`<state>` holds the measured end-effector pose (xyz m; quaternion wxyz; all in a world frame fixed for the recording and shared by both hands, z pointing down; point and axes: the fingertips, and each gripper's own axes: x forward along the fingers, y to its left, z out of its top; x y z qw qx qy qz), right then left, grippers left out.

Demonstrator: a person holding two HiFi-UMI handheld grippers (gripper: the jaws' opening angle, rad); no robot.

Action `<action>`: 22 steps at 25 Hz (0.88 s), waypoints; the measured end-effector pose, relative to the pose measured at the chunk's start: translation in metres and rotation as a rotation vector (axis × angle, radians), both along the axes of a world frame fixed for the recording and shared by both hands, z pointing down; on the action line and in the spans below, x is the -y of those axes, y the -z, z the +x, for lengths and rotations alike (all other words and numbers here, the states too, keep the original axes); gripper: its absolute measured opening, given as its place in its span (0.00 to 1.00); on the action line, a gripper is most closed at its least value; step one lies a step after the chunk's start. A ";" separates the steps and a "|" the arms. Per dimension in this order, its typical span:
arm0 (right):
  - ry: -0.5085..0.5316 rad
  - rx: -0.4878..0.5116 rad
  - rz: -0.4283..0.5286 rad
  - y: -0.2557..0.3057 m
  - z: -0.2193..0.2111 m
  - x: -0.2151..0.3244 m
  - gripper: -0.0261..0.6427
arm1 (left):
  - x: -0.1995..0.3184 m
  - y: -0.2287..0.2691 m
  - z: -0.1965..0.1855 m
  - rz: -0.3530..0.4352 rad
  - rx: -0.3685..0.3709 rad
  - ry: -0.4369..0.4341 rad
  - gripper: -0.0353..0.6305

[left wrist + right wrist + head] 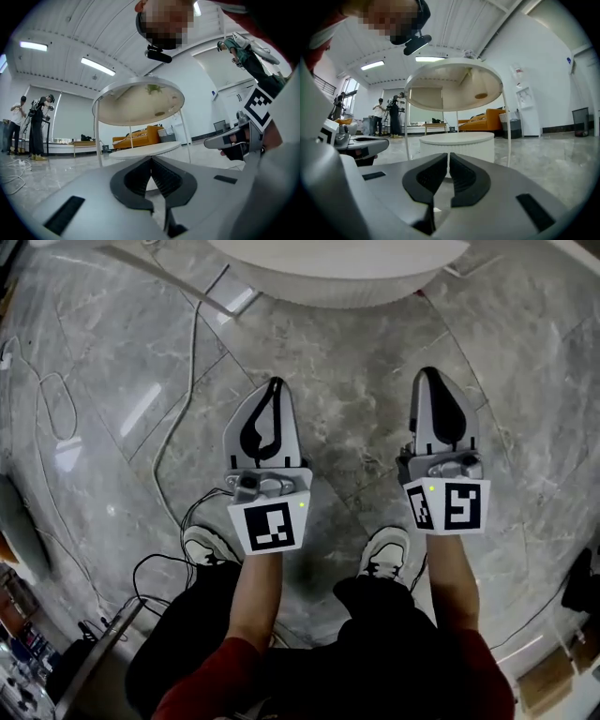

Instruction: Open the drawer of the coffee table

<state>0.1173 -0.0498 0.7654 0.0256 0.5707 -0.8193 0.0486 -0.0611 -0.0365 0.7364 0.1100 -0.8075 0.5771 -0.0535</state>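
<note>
White round two-tier coffee table [457, 140], ribbed lower drum; left gripper [151, 161], right gripper [448, 157] fingers closed together, empty.

Open floor [356, 381] ahead to coffee table [337, 282] — thin legs [407, 126] flank its lower drum [457, 144]; cables [173, 427] trail at left.

A grey, marble-veined polished tile floor [356, 362] carries everything. At 12 o'clock in the head view stands the round white two-tier coffee table [337, 268]. A thin white cable [192, 352] trails across the floor from 11 o'clock down towards 8 o'clock, where black cables [157, 559] loop. A pair of white sneakers [386, 554] is planted near 6 o'clock.
</note>
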 end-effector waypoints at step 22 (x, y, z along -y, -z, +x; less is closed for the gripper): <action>0.036 0.463 -0.260 -0.094 -0.003 0.040 0.12 | 0.008 -0.032 0.027 -0.048 0.034 -0.007 0.07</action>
